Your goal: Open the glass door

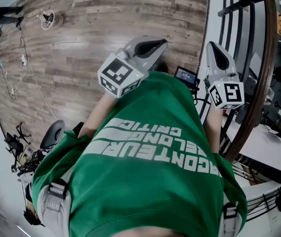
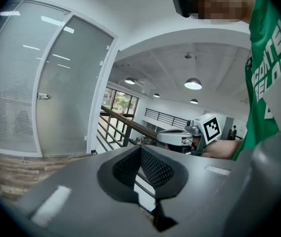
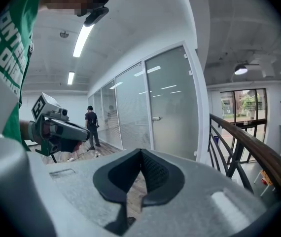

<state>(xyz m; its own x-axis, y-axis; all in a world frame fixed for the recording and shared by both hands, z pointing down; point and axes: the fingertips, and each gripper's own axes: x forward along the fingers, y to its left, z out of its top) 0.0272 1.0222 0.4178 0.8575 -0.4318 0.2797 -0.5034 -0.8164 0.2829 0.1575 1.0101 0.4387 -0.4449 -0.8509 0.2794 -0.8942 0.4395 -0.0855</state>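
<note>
My left fingers and right fingers were squeezed shut on nothing. The glass door stood ahead, well apart from them. Only my finger views showed it; my head view showed wooden floor.

Office interior: frosted glass partitions, glass door, wood-plank floor, railing beside open atrium.

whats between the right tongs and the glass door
Only bare wooden floor; nothing stands between the right tongs and the glass door. The right gripper view shows it.
</note>
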